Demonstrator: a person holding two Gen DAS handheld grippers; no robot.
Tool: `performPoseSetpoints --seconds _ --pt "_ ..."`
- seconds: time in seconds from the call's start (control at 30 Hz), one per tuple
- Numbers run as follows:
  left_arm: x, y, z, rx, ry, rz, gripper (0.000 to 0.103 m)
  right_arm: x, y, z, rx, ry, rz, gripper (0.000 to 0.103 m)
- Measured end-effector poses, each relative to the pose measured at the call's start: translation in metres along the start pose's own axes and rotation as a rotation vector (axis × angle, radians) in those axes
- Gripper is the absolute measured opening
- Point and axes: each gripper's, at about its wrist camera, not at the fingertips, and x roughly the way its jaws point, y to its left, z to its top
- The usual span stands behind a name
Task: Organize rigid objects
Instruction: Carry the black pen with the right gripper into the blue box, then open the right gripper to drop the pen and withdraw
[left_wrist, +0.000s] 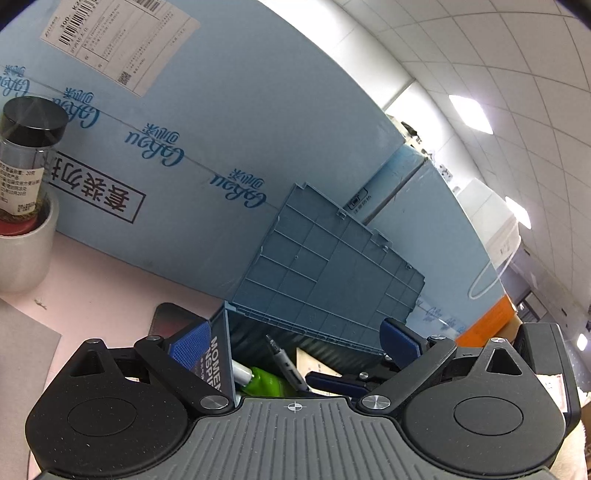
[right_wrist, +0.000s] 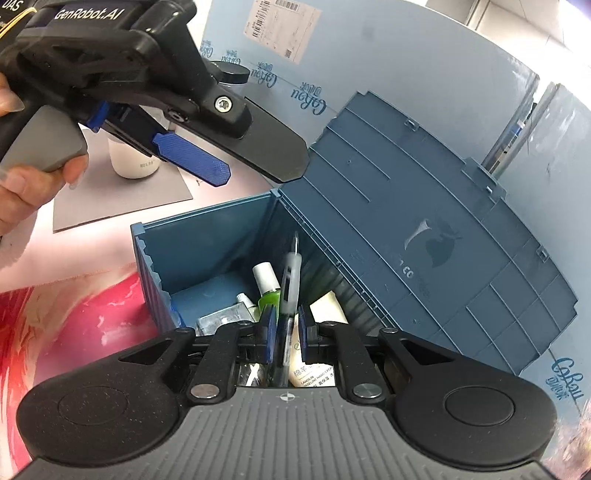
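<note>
A pen (right_wrist: 289, 295) is pinched between the nearly closed pads of the right gripper (right_wrist: 285, 338) and is held upright over the open blue box (right_wrist: 207, 236). Just ahead of those fingertips, a green bottle (right_wrist: 267, 293) and a cream tube (right_wrist: 327, 304) are seen inside the box. The left gripper (right_wrist: 255, 162) is held with its jaws spread wide and empty, above the box's far left corner.

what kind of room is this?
Likely an office or lab used for storage: tiled drop ceiling with panel lights, big shipping cartons as a backdrop, and a blue storage bin on the table.
</note>
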Motion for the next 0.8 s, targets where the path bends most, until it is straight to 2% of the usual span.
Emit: performPoseSetpoints --seconds 0.13,0.3,0.53,0.67,0.73,0.77,0.8 --pt "0.001 -0.002 -0.001 0.008 0.006 -0.003 0.099 0.001 0.001 -0.001 0.002 -0.004 -0.014 0.016" --pt "0.002 -0.003 -0.001 0.012 0.009 -0.004 0.100 -0.010 0.000 -0.003 0.019 -0.037 -0.035 0.033" --pt "0.001 -0.002 -0.001 0.009 0.008 -0.006 0.100 -0.036 -0.003 -0.009 0.070 -0.132 -0.057 0.051" --pt "0.002 -0.004 -0.001 0.017 0.009 -0.010 0.100 -0.050 -0.004 -0.014 0.103 -0.181 -0.097 0.062" --pt "0.002 -0.006 -0.001 0.023 0.009 -0.014 0.100 -0.056 0.001 -0.016 0.114 -0.229 -0.159 0.076" --pt "0.002 -0.007 -0.001 0.027 0.009 -0.013 0.100 -0.061 0.005 -0.017 0.111 -0.273 -0.203 0.089" --pt "0.002 -0.007 -0.002 0.031 0.008 -0.010 0.100 -0.066 0.010 -0.019 0.110 -0.325 -0.242 0.095"
